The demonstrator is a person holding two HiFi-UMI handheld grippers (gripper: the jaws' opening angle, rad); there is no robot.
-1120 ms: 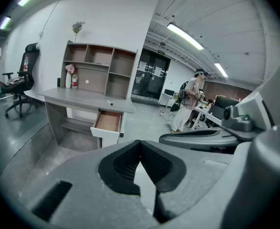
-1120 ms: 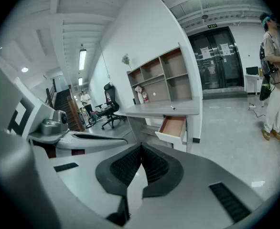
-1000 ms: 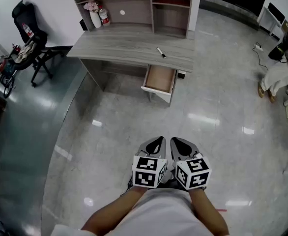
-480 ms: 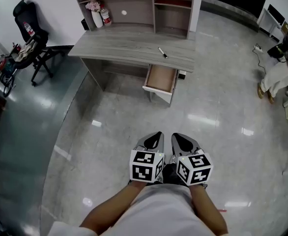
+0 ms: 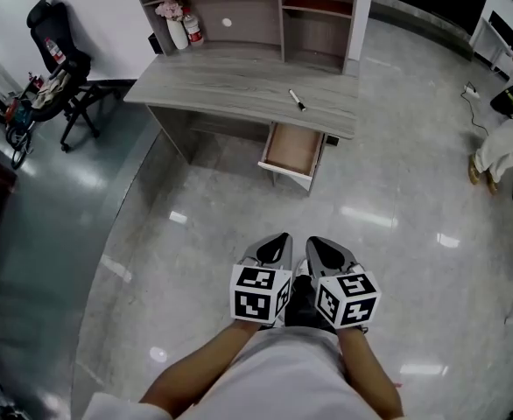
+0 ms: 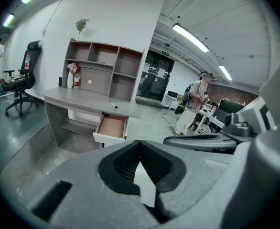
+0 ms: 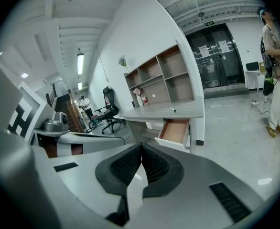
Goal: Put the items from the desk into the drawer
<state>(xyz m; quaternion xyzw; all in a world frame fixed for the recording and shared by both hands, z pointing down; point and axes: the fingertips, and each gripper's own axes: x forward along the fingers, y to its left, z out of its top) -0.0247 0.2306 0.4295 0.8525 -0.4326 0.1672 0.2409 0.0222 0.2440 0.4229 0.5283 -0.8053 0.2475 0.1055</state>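
A black-and-white marker pen [image 5: 298,100] lies on the grey wooden desk [image 5: 230,81] far ahead of me; the pen [image 6: 113,106] shows small in the left gripper view too. Under the desk's right end the drawer [image 5: 293,151] stands pulled open and looks empty. The same drawer [image 7: 175,130] shows in the right gripper view. My left gripper [image 5: 277,241] and right gripper [image 5: 319,245] are side by side low over the floor, well short of the desk. Both are shut with nothing between their pads.
A shelf unit [image 5: 265,7] sits on the desk's back, with a vase and a red-and-white bottle [image 5: 192,28] at its left. A black office chair [image 5: 59,81] stands left of the desk. A person [image 7: 276,70] stands at the right. Glossy grey floor [image 5: 239,217] lies between.
The head view has moved slightly nearer the desk, which sits a little lower and further right in the picture. Both grippers stay shut and side by side.
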